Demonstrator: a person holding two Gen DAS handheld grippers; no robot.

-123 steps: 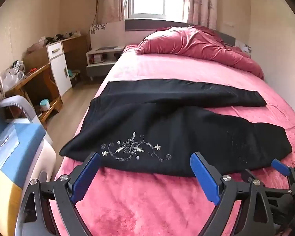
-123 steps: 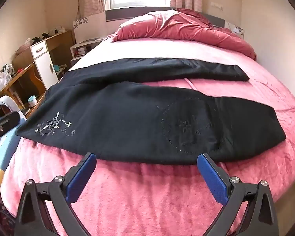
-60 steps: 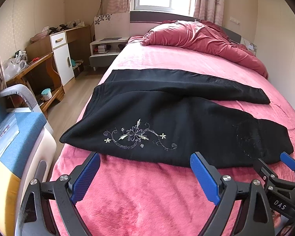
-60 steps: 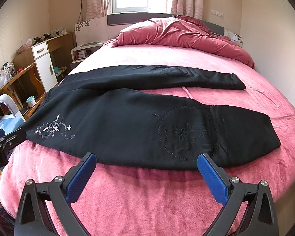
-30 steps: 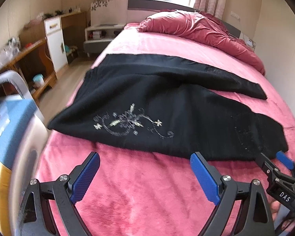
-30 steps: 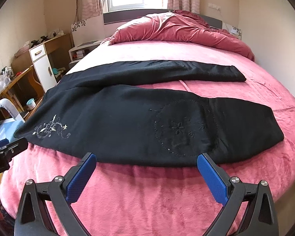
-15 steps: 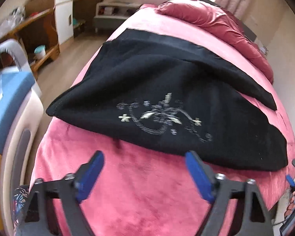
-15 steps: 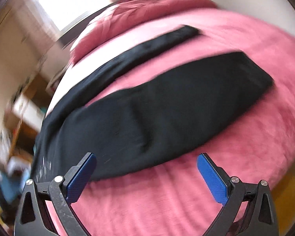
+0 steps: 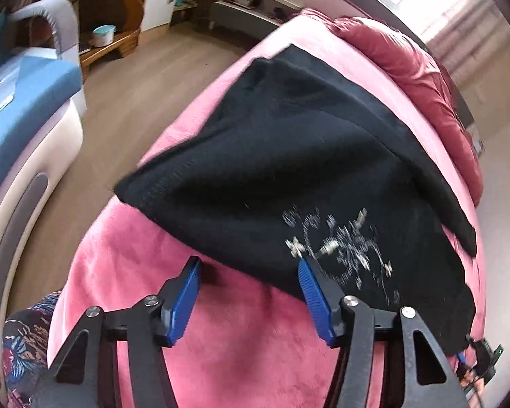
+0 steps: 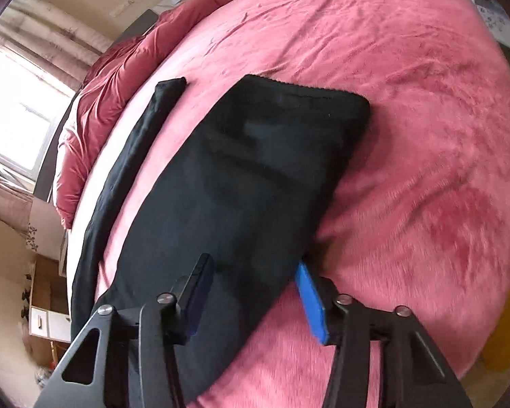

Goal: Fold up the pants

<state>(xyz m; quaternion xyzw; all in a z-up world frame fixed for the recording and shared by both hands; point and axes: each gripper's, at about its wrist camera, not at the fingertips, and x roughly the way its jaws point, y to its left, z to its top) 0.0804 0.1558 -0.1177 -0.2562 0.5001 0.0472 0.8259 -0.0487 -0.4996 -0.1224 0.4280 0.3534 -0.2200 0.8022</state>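
pants [image 9: 289, 170] flat on bed [image 9: 221, 357] | long way runs left to right, waist left – cuffs right | left gripper [image 9: 248, 292] open at near waist edge | right gripper [image 10: 255, 292] open across near leg edge (nothing pinched yet) – both equally close

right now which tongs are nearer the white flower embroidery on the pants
Left. The left tongs sit open at the pants edge beside the embroidery; the right tongs straddle the plain leg end.
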